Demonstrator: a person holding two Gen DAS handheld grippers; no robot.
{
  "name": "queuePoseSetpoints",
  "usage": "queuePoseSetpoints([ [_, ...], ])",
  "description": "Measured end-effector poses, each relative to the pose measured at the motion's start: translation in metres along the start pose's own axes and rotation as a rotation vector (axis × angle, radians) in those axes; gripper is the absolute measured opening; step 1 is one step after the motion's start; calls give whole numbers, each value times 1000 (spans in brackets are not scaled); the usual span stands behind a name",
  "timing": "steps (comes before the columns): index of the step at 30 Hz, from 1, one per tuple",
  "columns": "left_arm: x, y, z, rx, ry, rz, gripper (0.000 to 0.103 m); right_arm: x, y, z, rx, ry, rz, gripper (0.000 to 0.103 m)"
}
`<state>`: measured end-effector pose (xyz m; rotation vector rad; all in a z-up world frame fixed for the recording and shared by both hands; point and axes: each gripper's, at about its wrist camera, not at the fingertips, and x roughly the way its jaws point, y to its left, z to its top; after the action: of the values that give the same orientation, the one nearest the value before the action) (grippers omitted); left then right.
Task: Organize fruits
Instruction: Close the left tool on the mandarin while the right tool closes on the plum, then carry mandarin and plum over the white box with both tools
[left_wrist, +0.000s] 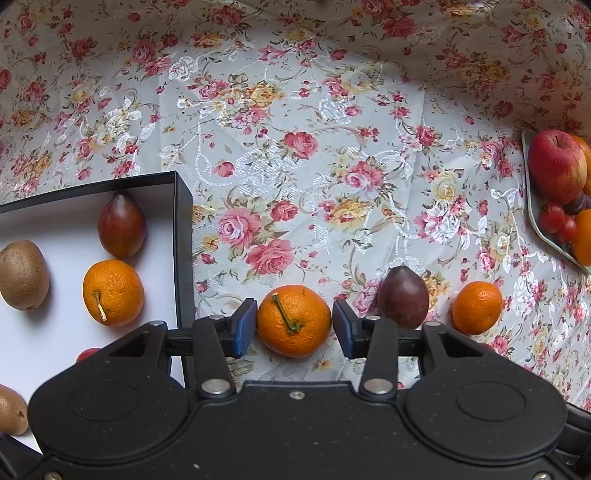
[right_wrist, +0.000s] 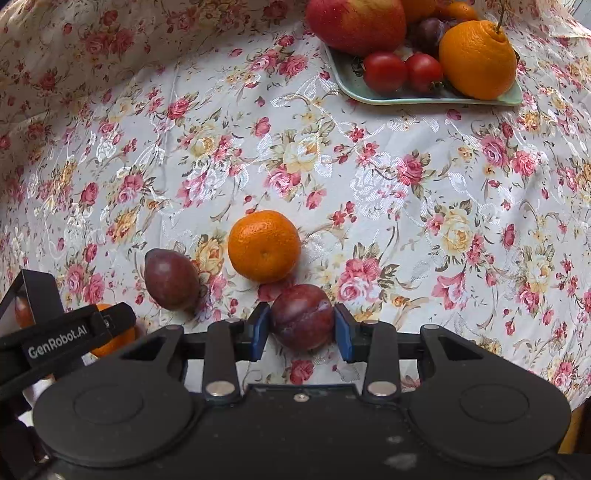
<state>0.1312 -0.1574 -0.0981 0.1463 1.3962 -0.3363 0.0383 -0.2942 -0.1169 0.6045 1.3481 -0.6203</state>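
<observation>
The left gripper (left_wrist: 294, 324) had its blue pads on both sides of a mandarin (left_wrist: 293, 320) with a green stem; the left pad touched the peel, but a thin gap remained at the right pad, so the jaws stood apart around it. The right gripper (right_wrist: 302, 327) was closed on a round red plum (right_wrist: 302, 316), both pads pressing its smooth skin.

Everything lay on a tablecloth (left_wrist: 314, 147) of shiny white fabric with woven patterns and printed pink roses; the cloth rose up at the back, and the room behind was hidden.

On the side of the left gripper, seen from the right camera, the white letters "GenRobot.AI" could be read.

Just left of the left gripper stood a black box (left_wrist: 183, 221) with a white floor. Inside were an orange (left_wrist: 112, 292), an oval dark-red fruit (left_wrist: 122, 224) and a brown fuzzy kiwi (left_wrist: 23, 275). To the right a dark plum (left_wrist: 403, 297) and a small orange (left_wrist: 476, 307) rested on the cloth. Farther away, a pale green plate (right_wrist: 369, 96) carried an apple (right_wrist: 356, 24), two tomatoes (right_wrist: 384, 71) and a large orange (right_wrist: 477, 59).
</observation>
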Motion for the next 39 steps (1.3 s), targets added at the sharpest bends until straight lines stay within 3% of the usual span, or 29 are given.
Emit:
queuePoseSetpoints([
  [13,8,-1,2,2,14,12,51,5,-15,18,93,83,36,37],
  [19,7,0,3,-11,14,-54,50,3,-17,23,78,81,11,36],
  [28,-30,-7,0,24,-84,-72,50,-24,-28,29,106,-15,21,37],
  [39,-68,10,-8,28,-191,-23,50,-69,-10,18,47,-170,88,37],
])
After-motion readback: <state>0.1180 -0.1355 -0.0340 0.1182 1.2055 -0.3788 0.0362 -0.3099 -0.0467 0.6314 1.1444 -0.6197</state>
